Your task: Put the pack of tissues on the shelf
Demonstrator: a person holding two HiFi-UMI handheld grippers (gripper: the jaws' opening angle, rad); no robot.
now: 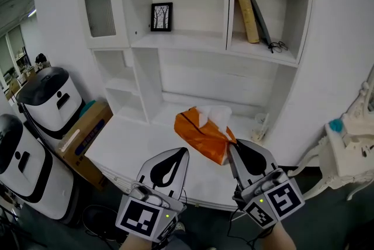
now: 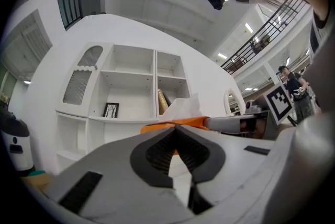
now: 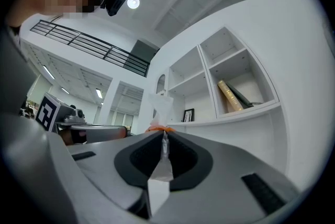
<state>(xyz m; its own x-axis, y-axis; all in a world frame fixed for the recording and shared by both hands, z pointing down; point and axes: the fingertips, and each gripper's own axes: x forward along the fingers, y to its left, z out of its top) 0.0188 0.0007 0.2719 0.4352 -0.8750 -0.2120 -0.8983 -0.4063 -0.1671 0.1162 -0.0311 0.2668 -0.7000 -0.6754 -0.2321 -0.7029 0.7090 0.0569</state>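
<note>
The pack of tissues [image 1: 201, 135] is orange with a white tissue sticking out of its top, and it sits over the white counter [image 1: 125, 146] below the shelf unit. My right gripper [image 1: 229, 145] is at the pack's right end, its jaws pinched on a thin flap of the wrapper [image 3: 163, 157]. The orange pack [image 3: 157, 128] shows just past the jaw tips. My left gripper [image 1: 186, 150] is at the pack's near left side, jaws together with nothing seen between them. The pack [image 2: 180, 122] lies right behind its tips. I cannot tell whether the pack rests on the counter.
The white shelf unit [image 1: 193, 38] holds a small framed picture [image 1: 161, 16]; the right bay holds two leaning books [image 1: 250, 15] and a pair of glasses [image 1: 278, 44]. White bins [image 1: 49, 97] and a cardboard box [image 1: 87, 132] stand on the left. A white stand [image 1: 350, 143] is on the right.
</note>
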